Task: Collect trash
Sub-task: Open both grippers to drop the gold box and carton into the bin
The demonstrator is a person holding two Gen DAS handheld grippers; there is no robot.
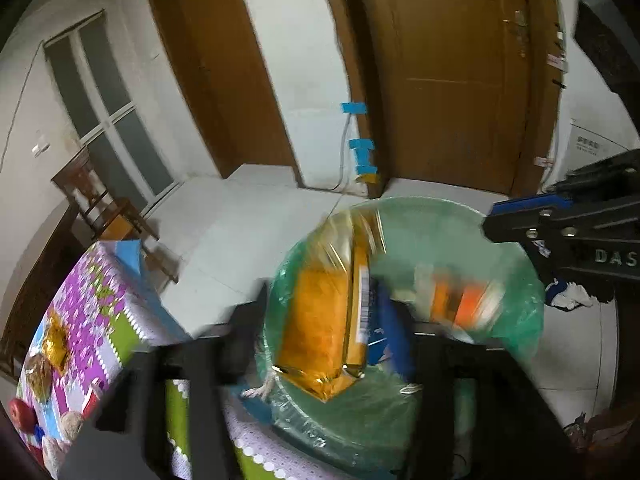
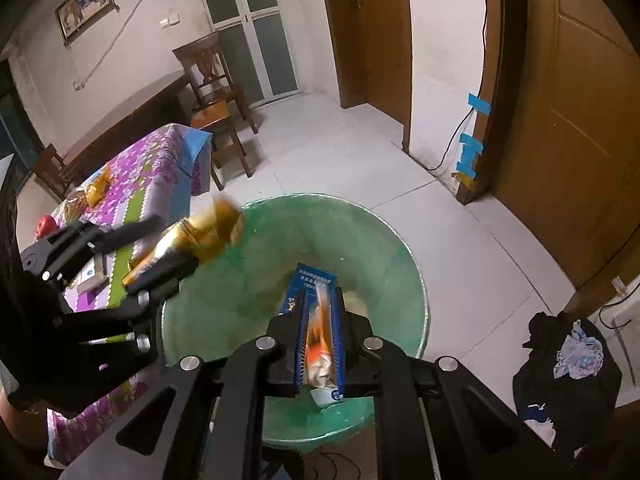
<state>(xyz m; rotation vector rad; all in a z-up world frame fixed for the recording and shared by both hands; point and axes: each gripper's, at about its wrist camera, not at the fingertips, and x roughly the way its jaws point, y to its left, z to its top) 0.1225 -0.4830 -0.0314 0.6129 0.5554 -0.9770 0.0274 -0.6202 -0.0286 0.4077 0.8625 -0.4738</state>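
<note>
- Left wrist view: the left hand-held gripper (image 1: 320,340) has its jaws apart above the green trash bin (image 1: 516,280). A golden wrapper (image 1: 320,320) sits between its fingers, blurred, over the mouth of the bin. No pad seems to press on it, so I judge it is being let go.
- In the same view the flowered desk (image 1: 92,300) is at the left, with a red apple (image 1: 20,412) and another golden wrapper on it. The right hand-held gripper (image 1: 520,232) comes in from the right edge.
- Right wrist view: the right hand-held gripper (image 2: 320,340) has its jaws together, clamped on an orange and white wrapper (image 2: 318,350) between the blue pads. It hangs just over the inside of the bin, which has a green liner. A blue carton (image 2: 310,284) lies in the bin beyond the fingers.
- Here the left one is at the left, over the rim, with the golden wrapper at its tips.
- Both wrappers look thin, light and crinkly. They are soft, probably a little slippery, and not fragile.
- I think a pinch on a folded edge or a bunched part holds best, since a flat foil face can slide out.
</note>
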